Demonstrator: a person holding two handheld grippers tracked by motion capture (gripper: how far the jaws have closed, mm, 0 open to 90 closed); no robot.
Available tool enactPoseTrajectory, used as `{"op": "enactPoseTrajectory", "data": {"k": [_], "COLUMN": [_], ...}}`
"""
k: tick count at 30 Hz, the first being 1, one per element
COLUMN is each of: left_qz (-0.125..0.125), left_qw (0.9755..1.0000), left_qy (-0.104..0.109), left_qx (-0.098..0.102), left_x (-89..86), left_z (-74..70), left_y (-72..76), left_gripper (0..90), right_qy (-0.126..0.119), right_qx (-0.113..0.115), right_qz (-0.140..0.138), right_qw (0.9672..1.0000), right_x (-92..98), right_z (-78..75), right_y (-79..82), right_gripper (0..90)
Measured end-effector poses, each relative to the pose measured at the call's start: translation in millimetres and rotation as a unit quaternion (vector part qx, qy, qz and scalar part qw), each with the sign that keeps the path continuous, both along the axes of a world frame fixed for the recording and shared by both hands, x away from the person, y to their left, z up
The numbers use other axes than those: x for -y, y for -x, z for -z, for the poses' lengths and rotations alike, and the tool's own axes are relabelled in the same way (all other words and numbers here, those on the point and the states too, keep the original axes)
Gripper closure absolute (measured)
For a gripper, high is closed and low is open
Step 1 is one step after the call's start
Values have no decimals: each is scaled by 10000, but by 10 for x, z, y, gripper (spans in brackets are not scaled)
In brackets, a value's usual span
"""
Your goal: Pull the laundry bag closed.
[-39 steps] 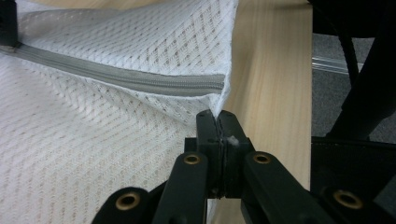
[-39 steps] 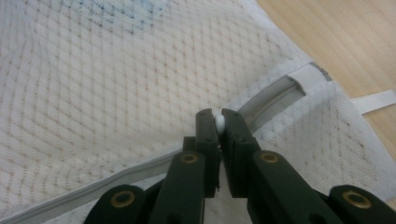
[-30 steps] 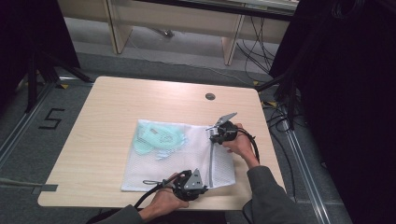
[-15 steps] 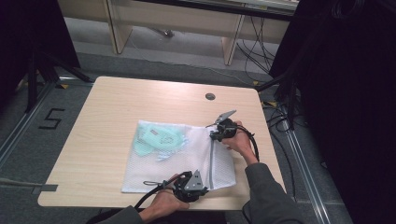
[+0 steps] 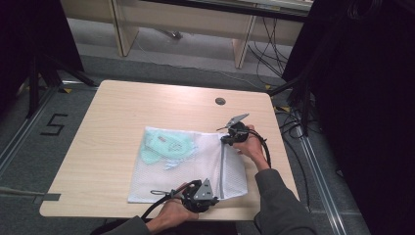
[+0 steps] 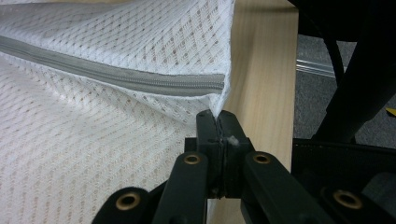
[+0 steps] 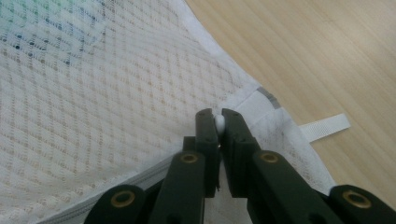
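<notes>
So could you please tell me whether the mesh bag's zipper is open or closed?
Closed along the visible stretch: on the mesh bag, the zipper teeth meet up to the corner. The rest cannot be told.

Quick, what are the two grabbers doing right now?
Left gripper: shut on the corner of the mesh bag.
Right gripper: shut on the small white zipper pull.

Pale wooden desk with a round grommet near its far edge. Grey carpet floor marked with a black "5". Light wooden shelving legs behind, black curtains at right.
</notes>
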State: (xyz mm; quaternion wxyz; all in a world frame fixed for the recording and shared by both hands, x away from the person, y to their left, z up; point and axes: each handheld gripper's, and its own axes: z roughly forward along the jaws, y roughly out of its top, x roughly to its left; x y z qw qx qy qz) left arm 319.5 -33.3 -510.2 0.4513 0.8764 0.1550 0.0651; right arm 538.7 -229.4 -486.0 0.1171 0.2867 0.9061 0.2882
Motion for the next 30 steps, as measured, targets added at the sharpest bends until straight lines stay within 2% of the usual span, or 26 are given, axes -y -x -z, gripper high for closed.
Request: {"op": "enactPoseTrajectory", "data": {"k": [2,6,8,9,10,11,12,19,21,26,27,28,29,30], "left_qz": [27,10,48,27,37,34,31,35,-9,120,115,69,77,86], "left_qw": [9999,10000,9999,10000,10000,10000,10000,10000,10000,9999,9999,9999,9999,9999], "left_qy": [-109,-48,-144,-70,-69,-59,-62,-42,37,-72,-80,-54,-26,-87], "left_qx": [55,12,25,1,-6,8,17,-18,-51,-29,11,-56,-69,-76], "left_x": [-13,-2,-14,-5,-3,-2,-5,-25,-25,-37,-38,-38,-30,-36], "left_z": [-2,3,-4,-2,-7,-8,-8,-26,-21,-24,-27,-28,-21,-17], "left_y": [-5,4,3,15,13,15,13,-9,-12,-16,-16,-22,-20,-32], "left_gripper": [891,891,891,891,891,890,891,892,893,894,894,894,894,893], "right_qy": [-15,-25,12,48,-8,79,6,5,21,15,51,7,58,37], "right_qx": [-32,-14,14,33,49,23,33,77,118,97,86,134,20,28], "right_qz": [72,37,106,198,60,50,104,87,102,112,186,212,264,220], "right_qw": [10000,10000,9999,9998,10000,10000,9999,9999,9999,9999,9998,9997,9996,9997], "right_x": [-1,12,2,-5,-2,3,-5,-9,-14,-13,-16,-14,0,4], "right_z": [1,14,1,-3,0,-13,5,10,6,7,-4,-7,-26,-21], "right_y": [-6,-32,-43,-53,-68,-76,-82,-114,-117,-120,-111,-120,-116,-123], "right_gripper": [863,863,863,863,863,863,863,863,863,863,863,863,863,863]}}
